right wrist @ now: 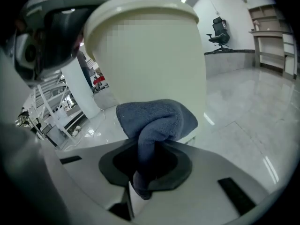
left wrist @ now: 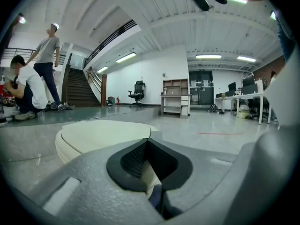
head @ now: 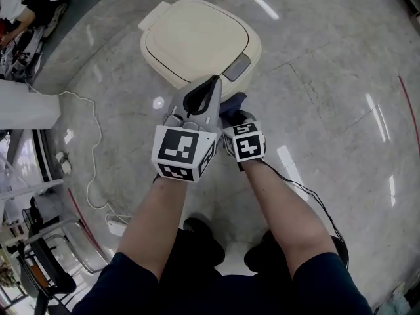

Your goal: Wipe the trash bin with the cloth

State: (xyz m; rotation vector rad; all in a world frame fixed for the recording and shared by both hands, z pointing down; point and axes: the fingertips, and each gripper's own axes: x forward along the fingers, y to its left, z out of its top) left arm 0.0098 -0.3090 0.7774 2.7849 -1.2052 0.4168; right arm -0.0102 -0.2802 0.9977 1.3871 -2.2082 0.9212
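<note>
The cream trash bin (head: pixel 197 38) stands on the marble floor just ahead of me, its lid down. In the head view my left gripper (head: pixel 209 79) hangs over the bin's near edge, its jaws together with nothing in them. The left gripper view looks across the lid (left wrist: pixel 103 135) past that gripper's (left wrist: pixel 147 140) touching tips. My right gripper (head: pixel 231 115) is lower, beside the bin's near side, shut on a dark blue cloth (head: pixel 235 102). In the right gripper view the cloth (right wrist: pixel 157 118) bulges out of the right gripper (right wrist: pixel 151 146) close to the bin's wall (right wrist: pixel 187 78); whether it touches is unclear.
A white cable (head: pixel 92 130) trails over the floor at left to a power strip (head: pixel 117 225). A white pillar base (head: pixel 26 104) and metal racks stand further left. Two people (left wrist: pixel 33 78) are by a staircase far left. My feet are below the grippers.
</note>
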